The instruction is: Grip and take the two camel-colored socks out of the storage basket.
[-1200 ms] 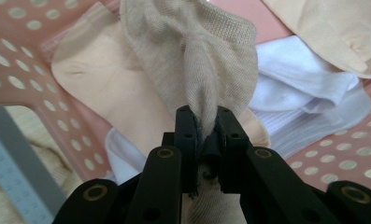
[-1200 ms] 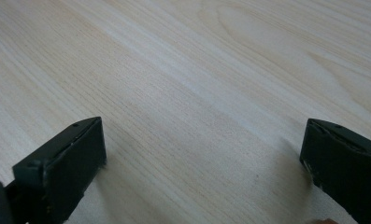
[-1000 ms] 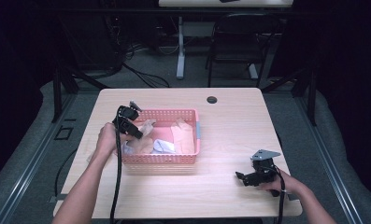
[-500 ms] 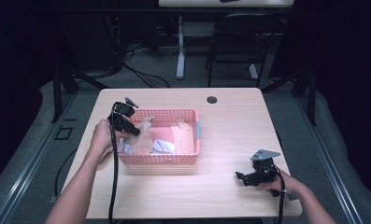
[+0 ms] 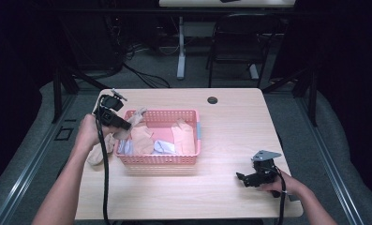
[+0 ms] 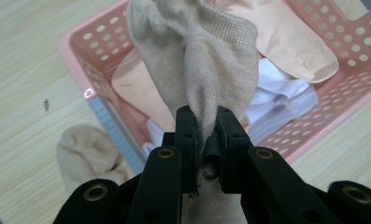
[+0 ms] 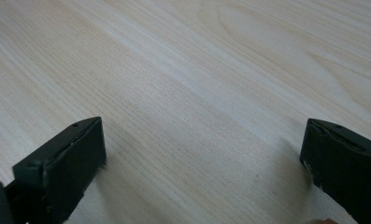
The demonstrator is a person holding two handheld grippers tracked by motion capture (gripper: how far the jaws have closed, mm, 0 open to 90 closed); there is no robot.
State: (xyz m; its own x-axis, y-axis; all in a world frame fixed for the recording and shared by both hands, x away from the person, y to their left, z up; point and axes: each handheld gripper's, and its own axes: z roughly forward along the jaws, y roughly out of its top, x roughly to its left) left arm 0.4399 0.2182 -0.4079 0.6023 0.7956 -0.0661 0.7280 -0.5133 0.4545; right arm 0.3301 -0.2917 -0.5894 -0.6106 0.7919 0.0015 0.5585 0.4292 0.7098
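A pink plastic basket (image 5: 160, 160) (image 6: 80, 65) stands left of the table's middle. It holds peach socks (image 5: 183, 136) (image 6: 286, 42) and a white sock (image 5: 162, 146) (image 6: 276, 93). Over the basket's left rim, my left gripper (image 5: 126, 125) (image 6: 204, 126) is shut on a beige sock (image 5: 137, 115) (image 6: 197, 56), which bunches up between the jaws. A second beige sock (image 5: 98, 152) (image 6: 87, 151) lies on the table just left of the basket. Near the front right of the table, my right gripper (image 5: 242, 179) (image 7: 204, 154) sits low over bare wood, open with nothing between its jaws.
The light wooden table (image 5: 230, 126) has a black round grommet (image 5: 212, 100) near its far edge. A dark chair (image 5: 235, 42) and cables stand on the floor beyond the table. Bare wood lies between the basket and my right gripper.
My left gripper has drawn the beige sock leftward, from over the basket's inside to its left rim. The right gripper has stayed still.
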